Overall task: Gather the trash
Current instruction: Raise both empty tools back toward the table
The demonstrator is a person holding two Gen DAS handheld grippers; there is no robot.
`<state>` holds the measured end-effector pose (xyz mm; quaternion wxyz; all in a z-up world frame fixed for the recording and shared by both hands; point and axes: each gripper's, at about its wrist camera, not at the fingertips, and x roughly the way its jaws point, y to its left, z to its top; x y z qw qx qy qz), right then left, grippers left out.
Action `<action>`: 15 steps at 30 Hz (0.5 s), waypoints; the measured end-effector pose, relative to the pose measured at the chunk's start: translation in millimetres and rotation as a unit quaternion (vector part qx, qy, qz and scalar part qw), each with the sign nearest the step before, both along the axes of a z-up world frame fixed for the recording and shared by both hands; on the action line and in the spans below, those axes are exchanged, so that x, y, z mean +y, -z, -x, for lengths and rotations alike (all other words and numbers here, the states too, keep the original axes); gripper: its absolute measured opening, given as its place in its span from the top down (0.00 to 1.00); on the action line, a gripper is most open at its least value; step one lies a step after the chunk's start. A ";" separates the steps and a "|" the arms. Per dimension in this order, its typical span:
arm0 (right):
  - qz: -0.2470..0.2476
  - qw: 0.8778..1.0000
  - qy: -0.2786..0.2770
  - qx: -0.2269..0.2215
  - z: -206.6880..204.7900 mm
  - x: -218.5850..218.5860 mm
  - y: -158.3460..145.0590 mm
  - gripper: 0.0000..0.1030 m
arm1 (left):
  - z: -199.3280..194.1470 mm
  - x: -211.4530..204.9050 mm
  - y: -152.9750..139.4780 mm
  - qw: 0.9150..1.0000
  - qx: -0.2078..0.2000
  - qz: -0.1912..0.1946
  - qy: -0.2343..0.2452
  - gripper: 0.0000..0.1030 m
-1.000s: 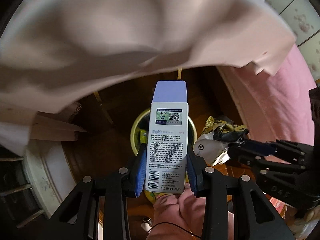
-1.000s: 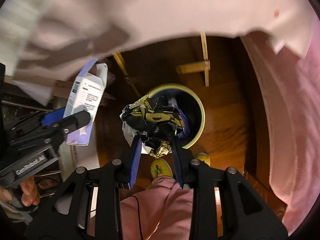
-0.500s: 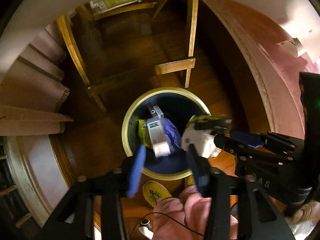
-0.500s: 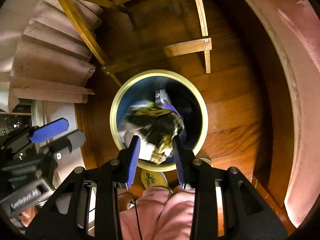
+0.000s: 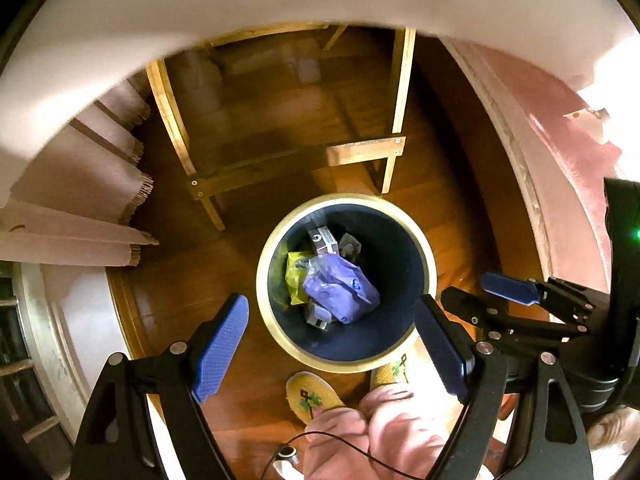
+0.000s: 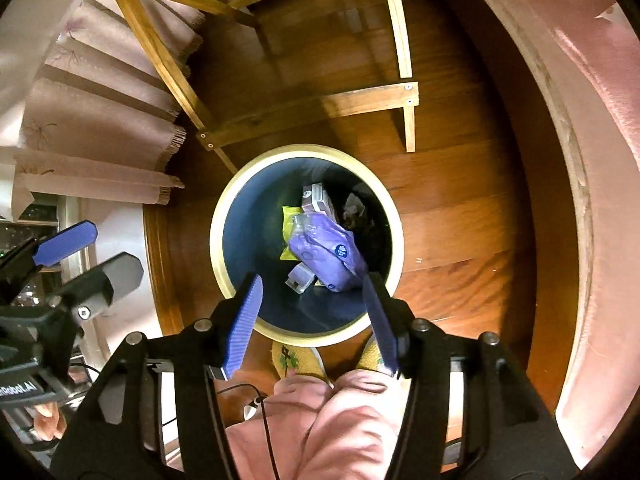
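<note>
A round bin with a cream rim (image 5: 263, 280) (image 6: 217, 240) stands on the wood floor right below both grippers. Inside lie a purple packet (image 5: 340, 288) (image 6: 324, 256), a yellow packet (image 5: 295, 276), a lilac-topped carton (image 5: 322, 240) (image 6: 316, 196) and a dark crumpled wrapper (image 6: 356, 212) by the right wall. My left gripper (image 5: 330, 346) hangs open over the bin's near edge, holding nothing. My right gripper (image 6: 312, 322) is open too, with nothing in it, over the same edge. Each gripper shows at the side of the other's view.
A light wooden table frame (image 5: 360, 152) (image 6: 360, 100) stands just beyond the bin, with a fringed pink cloth (image 5: 80, 184) hanging at the left. A pink cover (image 6: 600, 160) runs along the right. The person's yellow slippers (image 5: 312, 396) touch the bin's near side.
Both grippers opened. The carton fell from the left one and the black-and-gold wrapper from the right one into the bin. The pale cloth that covered the top of the views is gone.
</note>
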<state>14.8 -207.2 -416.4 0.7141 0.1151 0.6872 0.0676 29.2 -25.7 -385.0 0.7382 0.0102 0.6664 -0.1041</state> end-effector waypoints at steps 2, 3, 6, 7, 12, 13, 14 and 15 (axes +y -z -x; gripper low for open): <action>0.000 1.000 0.003 -0.003 0.9 -2.5 -7.3 0.52 | 0.9 -0.3 -11.9 1.000 -0.004 0.001 -0.002 0.17; 0.001 1.000 0.005 -0.004 1.5 -3.6 -12.1 0.51 | 1.3 -0.7 -17.7 1.000 -0.005 0.002 -0.002 0.17; 0.001 1.000 0.007 -0.008 3.3 -5.1 -28.6 0.51 | 2.7 -2.8 -40.8 1.000 -0.014 0.005 -0.005 0.17; 0.003 1.000 0.007 -0.010 3.6 -6.4 -37.7 0.51 | 3.0 -3.4 -50.3 1.000 -0.018 0.007 -0.006 0.17; -0.002 1.000 0.009 -0.020 5.4 -11.7 -81.3 0.51 | 7.8 -6.6 -106.3 0.999 -0.037 0.017 -0.008 0.17; -0.005 1.000 0.009 -0.024 6.0 -13.0 -93.9 0.51 | 9.6 -6.8 -119.0 0.999 -0.042 0.020 -0.007 0.17; -0.007 1.000 0.008 -0.027 6.6 -14.3 -104.3 0.51 | 11.7 -7.5 -132.3 0.999 -0.047 0.021 -0.006 0.16; -0.009 0.999 0.006 -0.030 7.3 -15.1 -117.2 0.51 | 14.0 -8.7 -147.1 0.998 -0.052 0.021 -0.004 0.16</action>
